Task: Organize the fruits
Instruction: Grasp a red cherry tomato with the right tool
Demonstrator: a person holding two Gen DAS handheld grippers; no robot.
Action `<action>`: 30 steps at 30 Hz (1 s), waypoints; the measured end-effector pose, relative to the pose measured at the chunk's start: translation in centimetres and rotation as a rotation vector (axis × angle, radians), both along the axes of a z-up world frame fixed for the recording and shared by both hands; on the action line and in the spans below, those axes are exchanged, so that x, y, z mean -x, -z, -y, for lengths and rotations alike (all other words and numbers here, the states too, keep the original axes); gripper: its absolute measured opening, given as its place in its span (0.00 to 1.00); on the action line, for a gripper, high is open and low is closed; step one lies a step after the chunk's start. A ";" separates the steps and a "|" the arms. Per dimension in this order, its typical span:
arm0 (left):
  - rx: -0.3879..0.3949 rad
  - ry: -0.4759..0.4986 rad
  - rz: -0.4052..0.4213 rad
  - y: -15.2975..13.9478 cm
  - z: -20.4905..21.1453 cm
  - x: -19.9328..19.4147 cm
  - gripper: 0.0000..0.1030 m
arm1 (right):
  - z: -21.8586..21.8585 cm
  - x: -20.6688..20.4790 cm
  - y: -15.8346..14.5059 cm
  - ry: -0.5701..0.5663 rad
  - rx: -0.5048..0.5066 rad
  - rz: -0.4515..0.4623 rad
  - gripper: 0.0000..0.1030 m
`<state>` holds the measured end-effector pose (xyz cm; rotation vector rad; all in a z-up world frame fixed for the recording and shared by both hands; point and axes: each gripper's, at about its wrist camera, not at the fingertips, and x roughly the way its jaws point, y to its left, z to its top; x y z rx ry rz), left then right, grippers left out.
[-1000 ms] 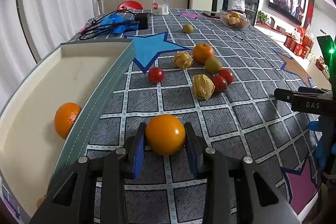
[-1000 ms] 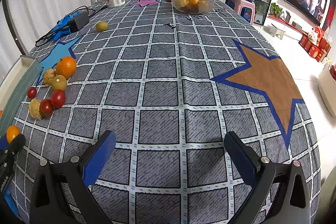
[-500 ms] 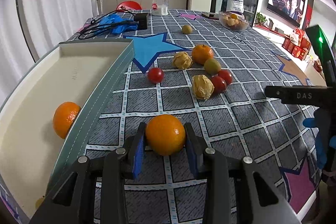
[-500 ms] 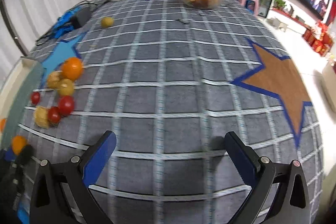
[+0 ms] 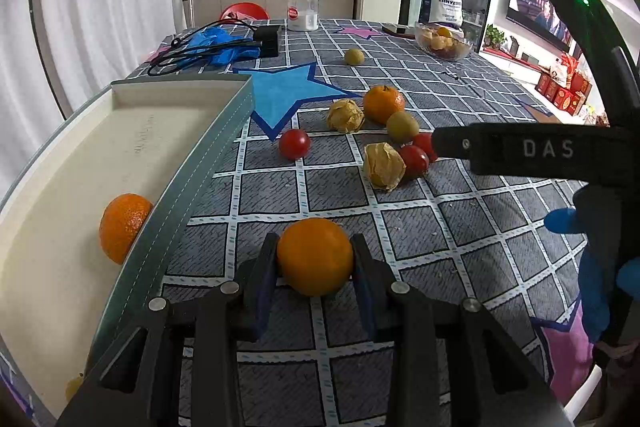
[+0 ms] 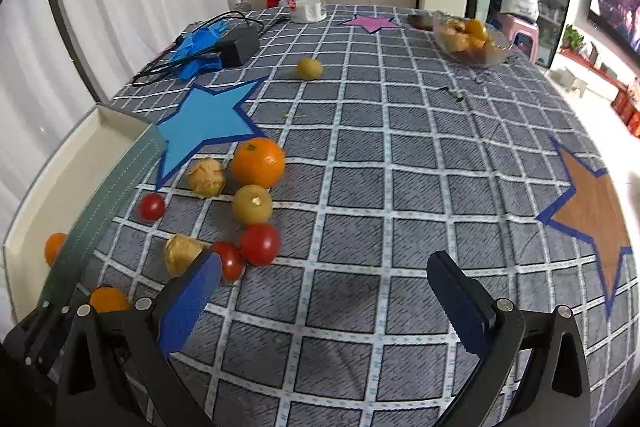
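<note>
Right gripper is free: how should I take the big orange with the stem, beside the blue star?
Close across the widest middle of the stemmed orange, coming from above. A papery husked fruit sits close on its left and a yellow-green fruit in front; its right side looks clear. The right gripper is open.

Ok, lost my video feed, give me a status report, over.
Left gripper shut on round orange fruit, beside white tray. Right gripper open, empty, near red cherry tomatoes. Tray's grey-green wall between fruit and tray.
</note>
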<state>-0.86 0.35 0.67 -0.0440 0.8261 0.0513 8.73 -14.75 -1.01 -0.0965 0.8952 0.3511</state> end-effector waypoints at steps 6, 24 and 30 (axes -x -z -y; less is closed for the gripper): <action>0.003 -0.001 0.000 0.0 0.0 0.0 0.37 | 0.7 -0.8 0.7 0.029 0.037 0.002 1.00; -0.005 -0.002 0.001 0.0 0.1 0.0 0.37 | -2.7 -0.5 1.5 -0.077 0.055 0.037 0.49; 0.008 0.000 0.002 0.0 0.0 0.0 0.37 | -1.6 0.6 1.1 -0.108 -0.017 0.022 0.28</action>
